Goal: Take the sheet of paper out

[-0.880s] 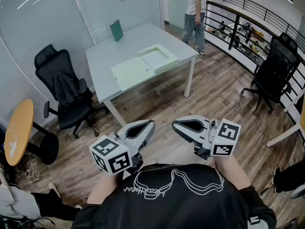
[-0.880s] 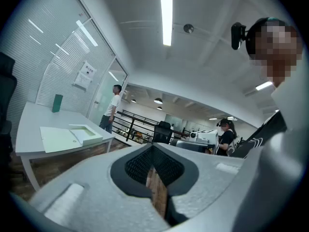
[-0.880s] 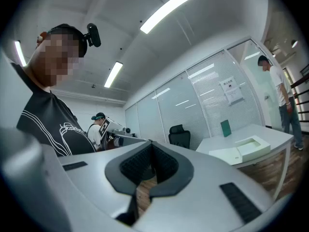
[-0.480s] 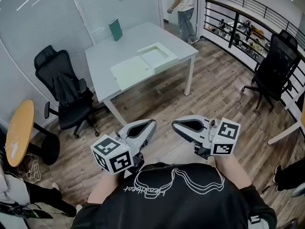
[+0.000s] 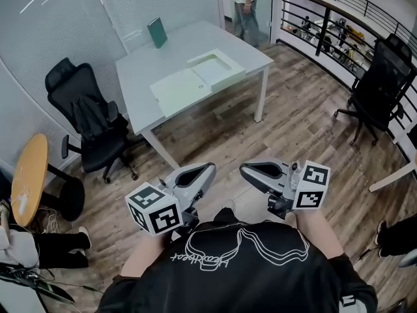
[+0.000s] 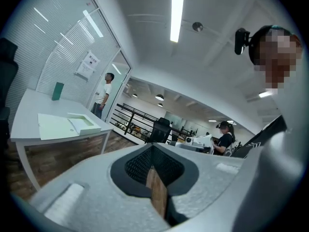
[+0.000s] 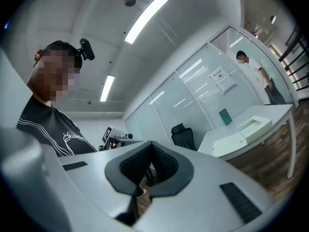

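Observation:
A pale green flat box (image 5: 197,82) lies open on the grey table (image 5: 143,70), its lid spread to the left of its shallow tray (image 5: 217,69). Whether a sheet of paper lies in it I cannot tell from here. The same box shows far off in the left gripper view (image 6: 72,124) and the right gripper view (image 7: 241,133). My left gripper (image 5: 208,169) and right gripper (image 5: 243,170) are held close to my chest over the wood floor, well short of the table. Both are shut with nothing between their jaws (image 6: 152,147) (image 7: 152,143).
A green book (image 5: 156,32) stands at the table's far edge. A black office chair (image 5: 88,122) sits left of the table, another (image 5: 378,87) at the right by a railing (image 5: 339,28). A round wooden table (image 5: 29,178) is at the left. A person (image 5: 246,2) stands at the back doorway.
The person at the back has walked further away toward the doorway. Both grippers have stayed in place, shut.

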Tool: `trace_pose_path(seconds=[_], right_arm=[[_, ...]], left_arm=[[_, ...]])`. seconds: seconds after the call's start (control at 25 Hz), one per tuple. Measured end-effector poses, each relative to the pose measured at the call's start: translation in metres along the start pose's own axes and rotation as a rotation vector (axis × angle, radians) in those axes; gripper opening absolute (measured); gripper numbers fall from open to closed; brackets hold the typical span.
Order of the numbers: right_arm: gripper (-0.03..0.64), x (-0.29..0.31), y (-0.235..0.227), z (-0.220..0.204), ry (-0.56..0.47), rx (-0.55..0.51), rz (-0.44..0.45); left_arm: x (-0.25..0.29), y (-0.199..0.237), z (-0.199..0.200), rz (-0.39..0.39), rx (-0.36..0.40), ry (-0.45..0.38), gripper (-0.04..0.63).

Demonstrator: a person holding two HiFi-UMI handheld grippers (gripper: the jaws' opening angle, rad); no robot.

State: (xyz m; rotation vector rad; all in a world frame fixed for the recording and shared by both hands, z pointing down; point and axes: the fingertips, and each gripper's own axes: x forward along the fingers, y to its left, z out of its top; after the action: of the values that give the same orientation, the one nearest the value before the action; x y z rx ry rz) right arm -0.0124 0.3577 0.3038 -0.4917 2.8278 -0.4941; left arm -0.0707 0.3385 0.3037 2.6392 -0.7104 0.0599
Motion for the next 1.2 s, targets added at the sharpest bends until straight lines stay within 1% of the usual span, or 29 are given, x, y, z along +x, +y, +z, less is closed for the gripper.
trace_pose_path(seconds=[0.16,0.32,0.52,0.64,0.76,0.96,1.08,1.2], right_arm=[[0.009,-0.007,-0.016,-0.008,0.022,0.01,-0.023],[0.008,-0.012,-0.035,0.001,0.002,0.026,-0.054],[0.008,-0.006,-0.066,0.005,0.013,0.033,-0.077],[0.008,0.0,-0.089,0.013,0.01,0.013,-0.103],[0.008,0.008,-0.12,0.025,0.0,0.006,-0.123],[0.008,0.033,-0.175,0.035,0.051,0.0,-0.119],[0.008,0.044,-0.217,0.042,0.06,0.035,-0.134],[0.008,0.059,-0.262,0.049,0.075,0.058,-0.15]], left_arm=[[0.013,0.008,-0.008,-0.009,-0.017,0.018,0.012],[0.029,0.02,-0.008,-0.025,-0.029,0.034,0.012],[0.048,0.045,0.001,-0.038,-0.043,0.018,0.012],[0.061,0.064,0.01,-0.047,-0.047,0.009,0.012],[0.075,0.089,0.02,-0.05,-0.058,0.008,0.012],[0.107,0.144,0.042,-0.051,-0.09,0.014,0.012],[0.131,0.178,0.056,-0.062,-0.122,0.017,0.012],[0.154,0.219,0.069,-0.062,-0.137,0.03,0.012]])
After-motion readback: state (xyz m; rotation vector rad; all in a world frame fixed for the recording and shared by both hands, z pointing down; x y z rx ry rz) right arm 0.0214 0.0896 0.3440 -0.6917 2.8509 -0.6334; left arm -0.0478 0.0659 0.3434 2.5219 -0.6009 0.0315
